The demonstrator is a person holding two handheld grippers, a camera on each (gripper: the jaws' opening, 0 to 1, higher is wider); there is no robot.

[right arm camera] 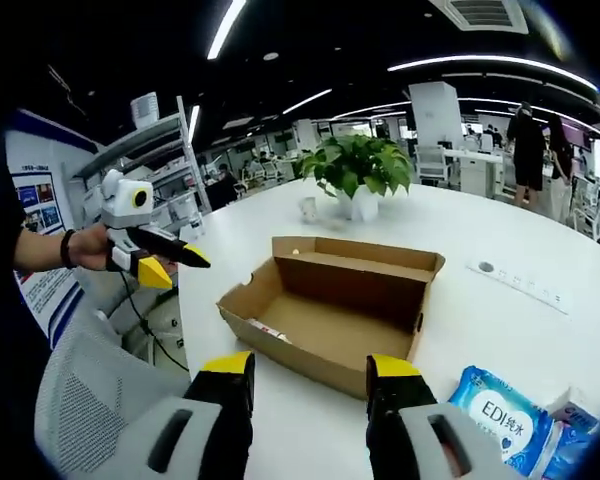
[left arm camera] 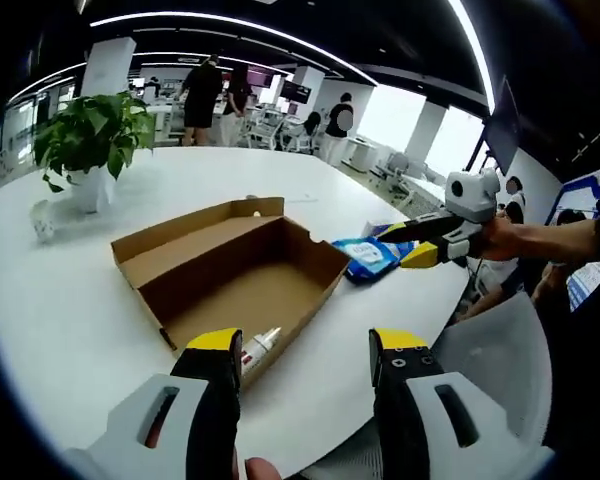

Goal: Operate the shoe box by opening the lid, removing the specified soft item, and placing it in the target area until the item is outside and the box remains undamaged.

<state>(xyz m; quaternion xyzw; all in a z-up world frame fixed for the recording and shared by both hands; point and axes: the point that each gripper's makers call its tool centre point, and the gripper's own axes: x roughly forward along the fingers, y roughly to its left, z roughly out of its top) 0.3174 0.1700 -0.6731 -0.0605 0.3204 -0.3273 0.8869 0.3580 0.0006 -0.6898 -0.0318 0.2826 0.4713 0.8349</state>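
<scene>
From my right gripper, jaws spread and empty, the box lies straight ahead, lid folded back, long axis running across my view. The soft pack is already out on the table, just off my right jaw, well nearer this hand. My left gripper, also spread and empty, faces the box from the opposite side, the pack beyond its far corner. Plant and power strip stand well apart; nothing blocks me.

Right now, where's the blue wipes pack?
The blue wipes pack lies on the white table just outside the open shoe box, by its far-right corner in the left gripper view; in the right gripper view it sits at lower right.
</scene>
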